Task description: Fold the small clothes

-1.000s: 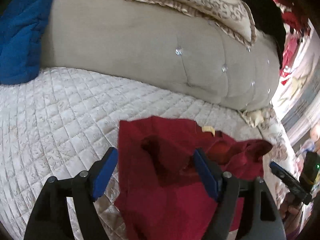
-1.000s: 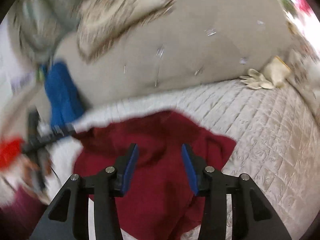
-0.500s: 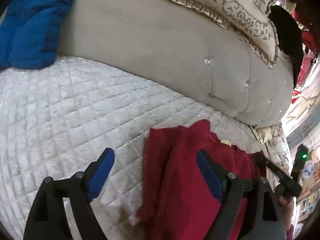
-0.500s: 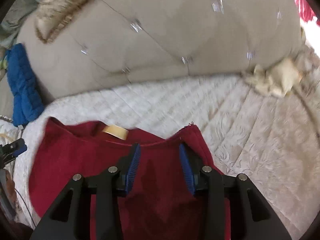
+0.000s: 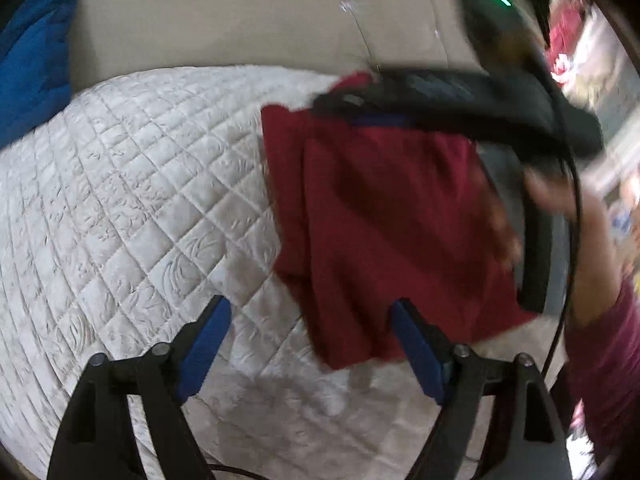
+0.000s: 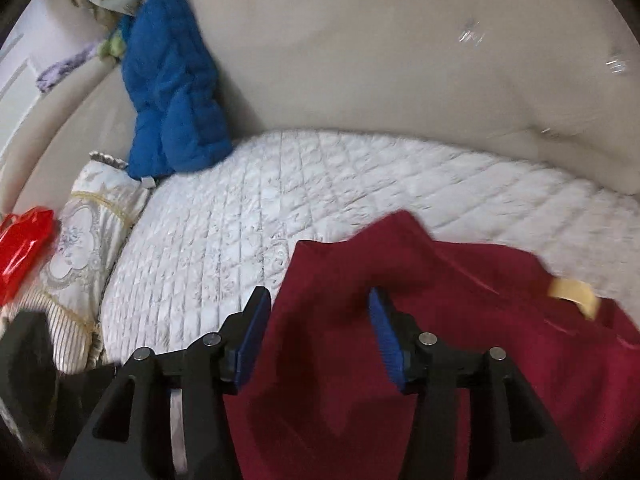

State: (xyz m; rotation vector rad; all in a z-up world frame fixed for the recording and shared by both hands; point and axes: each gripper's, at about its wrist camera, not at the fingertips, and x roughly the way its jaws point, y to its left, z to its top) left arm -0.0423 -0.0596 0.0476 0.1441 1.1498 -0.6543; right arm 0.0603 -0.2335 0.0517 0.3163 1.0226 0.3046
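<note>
Left gripper (image 5: 308, 344) is hovering with its jaws standing wide and closing slightly, nothing pressed between the pads; the near corner of the red garment (image 5: 384, 232) is lying just ahead of its right-hand pad. Right gripper (image 6: 316, 328) is opening over the same red garment (image 6: 460, 340), with cloth lying below and between the pads but no pinch visible.

Change noted: a second ago the garment was spread loosely with its neck label showing in the left wrist view; it is now showing there as a narrower, layered panel with straight side edges, and the right gripper is reaching across its far edge. Judgement: one fold is being completed and released, with at least one further fold remaining.

Red garment is lying on the quilted white cover (image 5: 132, 208), towards its right side, its far edge close to the beige padded backrest (image 5: 240, 12). Blue padded item (image 6: 172, 96) is leaning against the backrest at the cover's far left corner, well apart from the work.

Limits of view: motion blur is obscuring the right gripper and the person's hand (image 5: 560, 196) in the left wrist view; the garment's right edge is hidden beneath them. Garment type is not being determined; its near edge is cut off in the right wrist view.
</note>
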